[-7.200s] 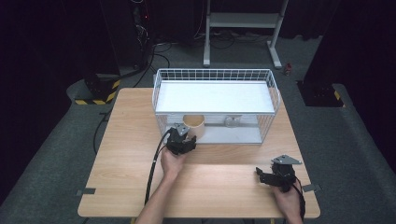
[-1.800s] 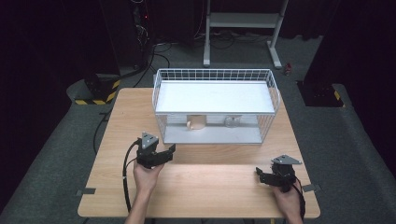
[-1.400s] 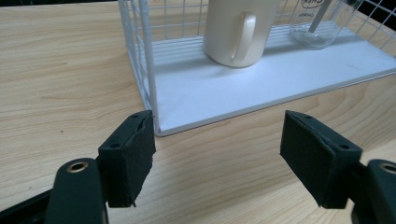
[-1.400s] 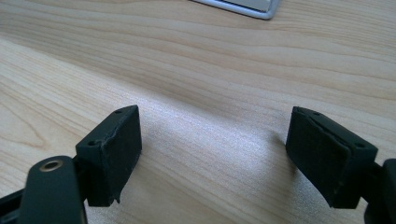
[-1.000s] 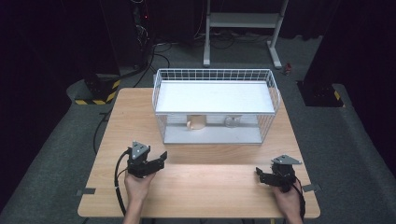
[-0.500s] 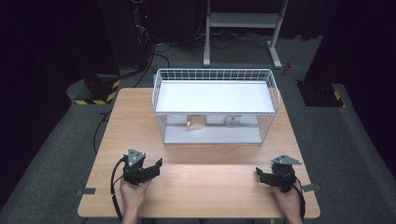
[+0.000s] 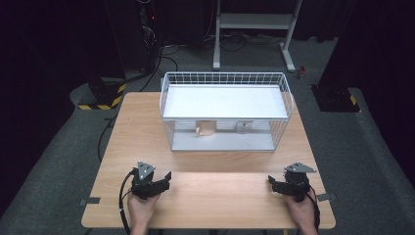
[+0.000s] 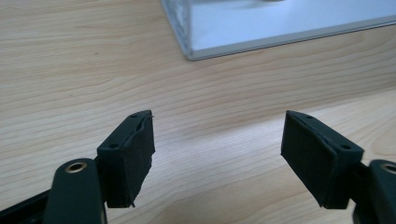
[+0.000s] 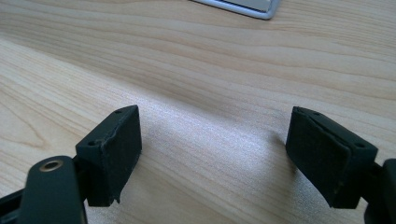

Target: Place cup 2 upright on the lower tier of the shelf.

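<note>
Tan cup (image 7: 206, 129) sits on the rack's (image 7: 225, 111) lower shelf, well ahead of both grippers, left (image 7: 164, 178) and right (image 7: 272, 183), whose fingers gape empty near the table's (image 7: 215, 196) front edge, so the placing looks done.

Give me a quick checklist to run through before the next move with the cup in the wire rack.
1. Left gripper open with nothing between its jaws: ok.
2. Right gripper open with nothing between its jaws: ok.
3. Cup on the lower shelf of the wire rack: ok.
4. Cup upright: cannot tell, the wire blurs it.
5. Table bare between both grippers and the rack: ok.
6. Small clear thing beside the cup, apart from it: ok.
</note>
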`<state>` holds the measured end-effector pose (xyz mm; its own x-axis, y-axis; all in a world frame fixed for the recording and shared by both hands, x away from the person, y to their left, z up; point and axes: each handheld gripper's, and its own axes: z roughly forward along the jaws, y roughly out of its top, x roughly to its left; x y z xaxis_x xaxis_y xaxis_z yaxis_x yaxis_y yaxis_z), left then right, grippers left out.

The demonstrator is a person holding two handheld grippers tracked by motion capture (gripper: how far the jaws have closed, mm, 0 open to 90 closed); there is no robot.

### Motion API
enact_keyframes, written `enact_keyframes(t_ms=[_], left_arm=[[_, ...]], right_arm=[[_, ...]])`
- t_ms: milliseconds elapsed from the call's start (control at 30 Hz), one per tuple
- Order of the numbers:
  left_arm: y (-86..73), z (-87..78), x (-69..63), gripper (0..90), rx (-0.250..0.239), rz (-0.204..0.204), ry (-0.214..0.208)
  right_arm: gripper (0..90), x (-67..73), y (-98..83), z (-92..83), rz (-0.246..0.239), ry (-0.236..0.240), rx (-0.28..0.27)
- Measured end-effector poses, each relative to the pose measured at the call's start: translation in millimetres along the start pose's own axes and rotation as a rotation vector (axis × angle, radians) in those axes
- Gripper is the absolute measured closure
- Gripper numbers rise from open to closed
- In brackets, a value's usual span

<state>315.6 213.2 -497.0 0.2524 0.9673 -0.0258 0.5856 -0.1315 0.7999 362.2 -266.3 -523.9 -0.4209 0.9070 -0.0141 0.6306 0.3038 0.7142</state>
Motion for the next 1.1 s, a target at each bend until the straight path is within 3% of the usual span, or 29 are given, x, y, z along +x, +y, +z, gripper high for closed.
enact_keyframes(t_ms=[500, 567, 700, 1100], left_arm=[[-11.6, 15.6, 19.3, 25.8, 0.049, -0.045, 0.095], [-11.8, 17.2, 20.2, 25.7, 0.054, -0.042, 0.098], [-12.3, 23.4, 19.3, 25.3, 0.075, 0.000, 0.118], [-10.3, 32.7, 19.3, 25.2, 0.093, 0.000, 0.119]], right_arm=[[18.3, 0.0, 0.0, 0.0, 0.000, 0.000, 0.000], [18.3, 0.0, 0.0, 0.0, 0.000, 0.000, 0.000], [18.3, 0.0, 0.0, 0.0, 0.000, 0.000, 0.000], [18.3, 0.0, 0.0, 0.0, 0.000, 0.000, 0.000]])
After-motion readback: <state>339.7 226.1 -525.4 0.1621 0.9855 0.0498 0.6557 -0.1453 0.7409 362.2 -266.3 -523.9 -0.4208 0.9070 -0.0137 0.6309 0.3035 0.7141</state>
